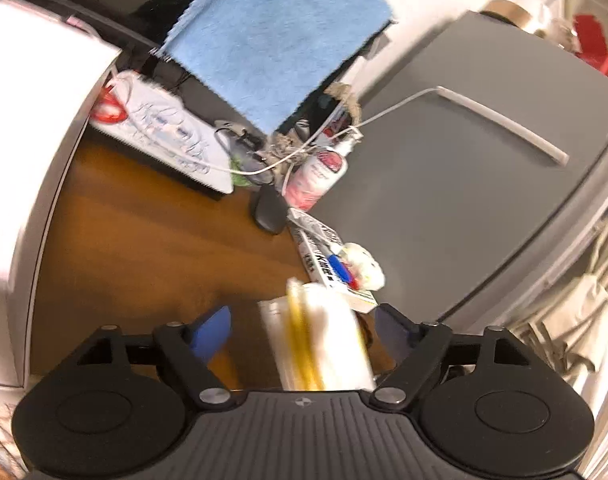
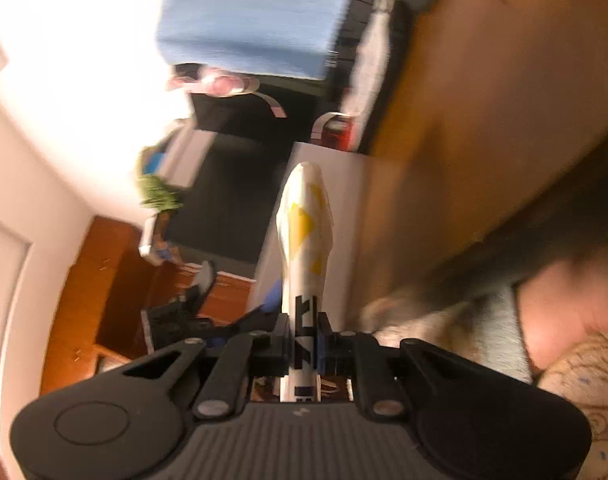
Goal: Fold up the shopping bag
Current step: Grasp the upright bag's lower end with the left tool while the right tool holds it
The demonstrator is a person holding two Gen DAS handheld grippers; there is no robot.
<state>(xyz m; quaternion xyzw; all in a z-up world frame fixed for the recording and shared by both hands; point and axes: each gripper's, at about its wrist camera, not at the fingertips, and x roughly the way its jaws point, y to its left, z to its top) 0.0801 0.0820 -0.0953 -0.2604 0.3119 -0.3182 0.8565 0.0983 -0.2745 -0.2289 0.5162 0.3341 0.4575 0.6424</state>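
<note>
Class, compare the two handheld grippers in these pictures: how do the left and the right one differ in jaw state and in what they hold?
1. The left gripper has its jaws spread wide; the right gripper has its jaws closed.
2. The left gripper grips nothing, though the folded white and yellow shopping bag lies between its blue fingers; the right gripper clamps that bag, which juts forward from it.
Both share black bodies and blue-tipped fingers.

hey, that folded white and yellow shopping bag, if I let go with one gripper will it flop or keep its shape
Probably keeps its shape briefly: the shopping bag stands as a compact bundle out of the right gripper. Likely light and thin, so its folds may spring open. The left gripper is open around it.
</note>
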